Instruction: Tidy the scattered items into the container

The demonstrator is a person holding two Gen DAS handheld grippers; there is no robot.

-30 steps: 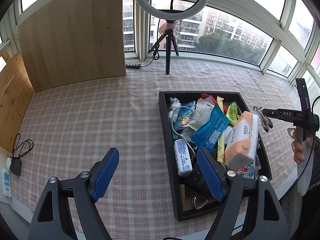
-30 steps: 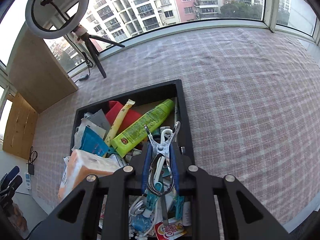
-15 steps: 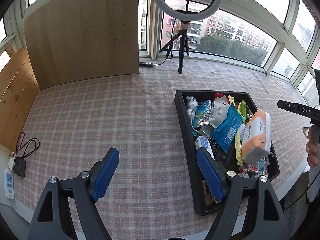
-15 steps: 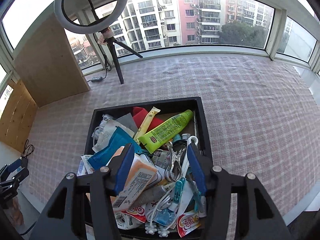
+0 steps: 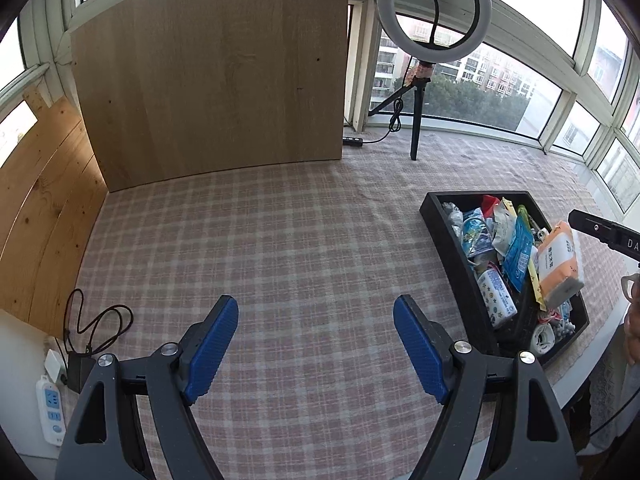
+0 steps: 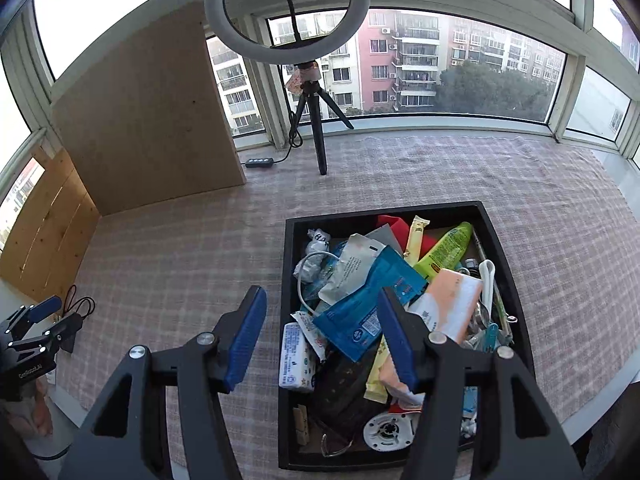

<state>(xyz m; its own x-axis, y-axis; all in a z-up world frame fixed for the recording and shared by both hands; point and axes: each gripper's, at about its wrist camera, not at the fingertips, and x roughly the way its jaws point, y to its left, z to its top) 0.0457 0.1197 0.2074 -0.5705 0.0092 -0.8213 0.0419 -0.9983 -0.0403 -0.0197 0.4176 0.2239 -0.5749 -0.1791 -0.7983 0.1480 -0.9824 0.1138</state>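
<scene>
We see the black container [image 6: 404,210] at one o'clock, heaped with light, crinkly packets. Our right claw [image 6: 322,334] is opening, empty; left claw [image 5: 316,350] gapes, empty. We'd grip packets mid-body.

Bay windows [image 6: 460,64] span from 9 to 3 o'clock, admitting daylight; apartment blocks [image 6: 400,60] and trees outside. Checked cloth [image 5: 280,264] covers the table. Wood panel [image 5: 212,76] at 11 o'clock. Ring light [image 6: 286,12] on tripod at 12. Power strip [image 5: 50,408] at 8.
</scene>
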